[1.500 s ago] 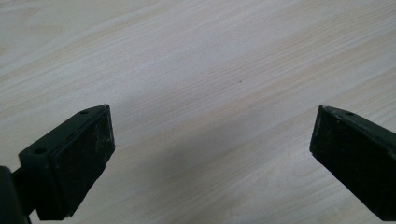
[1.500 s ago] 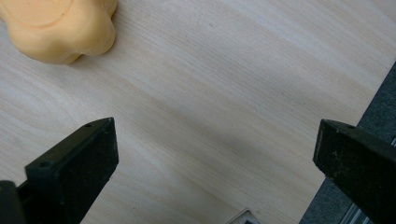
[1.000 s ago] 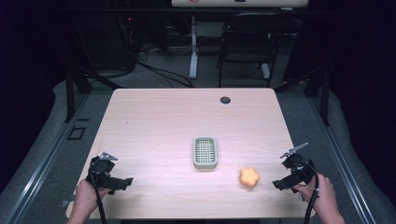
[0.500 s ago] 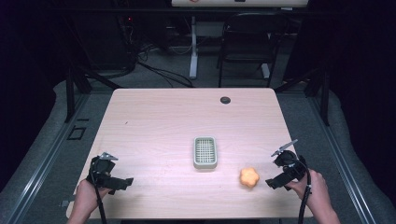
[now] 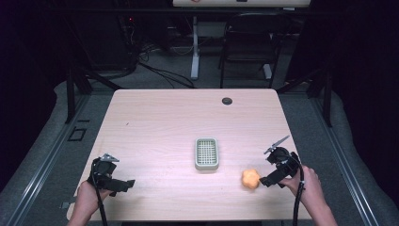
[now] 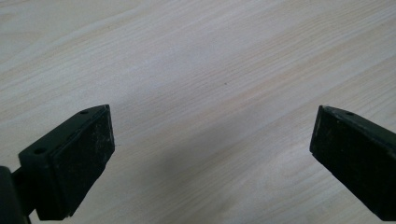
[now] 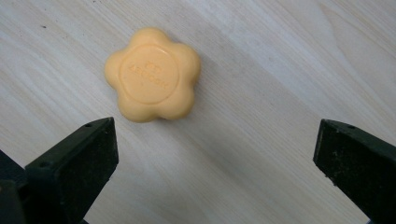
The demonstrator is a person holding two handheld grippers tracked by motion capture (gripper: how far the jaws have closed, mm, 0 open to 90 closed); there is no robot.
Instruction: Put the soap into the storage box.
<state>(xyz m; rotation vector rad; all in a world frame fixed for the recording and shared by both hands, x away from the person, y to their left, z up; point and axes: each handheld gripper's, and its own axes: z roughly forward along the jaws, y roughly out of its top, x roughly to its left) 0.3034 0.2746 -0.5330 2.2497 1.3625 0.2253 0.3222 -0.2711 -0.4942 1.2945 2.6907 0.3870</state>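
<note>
An orange flower-shaped soap (image 5: 251,179) (image 7: 152,74) lies flat on the wooden table (image 5: 164,122), right of a pale green soap dish (image 5: 206,154) with a slotted insert. My right gripper (image 5: 267,181) (image 7: 212,163) is open just right of the soap, its jaws wide apart and short of it, nothing between them. My left gripper (image 5: 126,184) (image 6: 210,158) is open near the front left edge, above bare wood.
A small black round cap (image 5: 227,100) sits near the table's far edge. Beyond the table stand a chair (image 5: 249,42), cables and dark floor. Grey matting borders the table on both sides.
My right gripper has moved left and slightly away from me, toward the orange soap. The left gripper, the soap and the dish have stayed put.
</note>
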